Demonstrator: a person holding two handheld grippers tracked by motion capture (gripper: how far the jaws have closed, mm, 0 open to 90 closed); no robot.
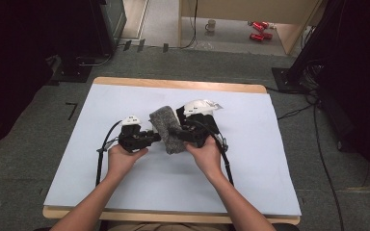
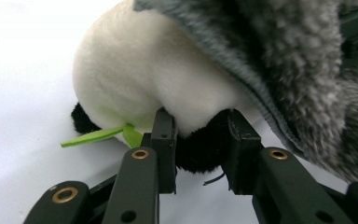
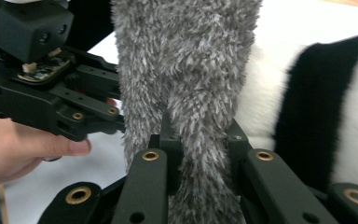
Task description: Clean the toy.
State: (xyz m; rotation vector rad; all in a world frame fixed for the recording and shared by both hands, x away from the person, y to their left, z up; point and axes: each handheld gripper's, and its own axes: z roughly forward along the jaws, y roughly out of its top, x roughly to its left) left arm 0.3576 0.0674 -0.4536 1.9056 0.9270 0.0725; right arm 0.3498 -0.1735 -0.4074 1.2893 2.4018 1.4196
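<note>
Grey cloth (image 3: 186,70): clamped in right tongs (image 3: 200,140); may be tugged loose.
Plush panda (image 2: 140,79): black limb pinched by left tongs (image 2: 200,135); may be dragged off counter (image 1: 250,159).

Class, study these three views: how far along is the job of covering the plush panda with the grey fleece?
Done: the grey fleece already drapes over part of the plush panda. In hand: the left gripper pinches a black part of the panda, and the right gripper clamps a fold of fleece. Left: the panda's white body and green leaf are uncovered on the left gripper's side, so covering looks partway.
</note>
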